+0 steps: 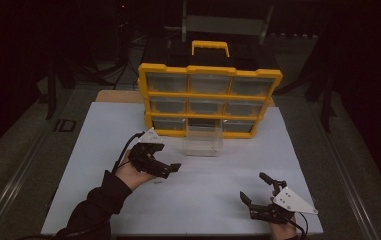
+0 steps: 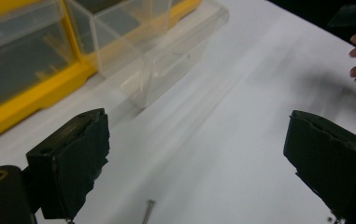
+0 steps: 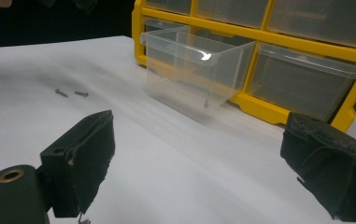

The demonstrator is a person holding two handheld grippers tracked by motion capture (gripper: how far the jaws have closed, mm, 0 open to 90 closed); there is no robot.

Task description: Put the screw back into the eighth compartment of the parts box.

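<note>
A yellow drawer organizer stands at the back of the white sheet. One clear plastic drawer is pulled out and rests on the sheet in front of it; it looks empty. A small screw lies just below my left gripper, which a hand holds left of centre, open. The left gripper view has the same screw between its wide-apart jaws, with the drawer ahead. My right gripper is open near the front right edge. Two screws lie far left of the drawer.
The organizer's other drawers are closed in their yellow frame, which has a yellow handle on top. Bare white sheet lies between the two grippers. Dark floor surrounds the table.
</note>
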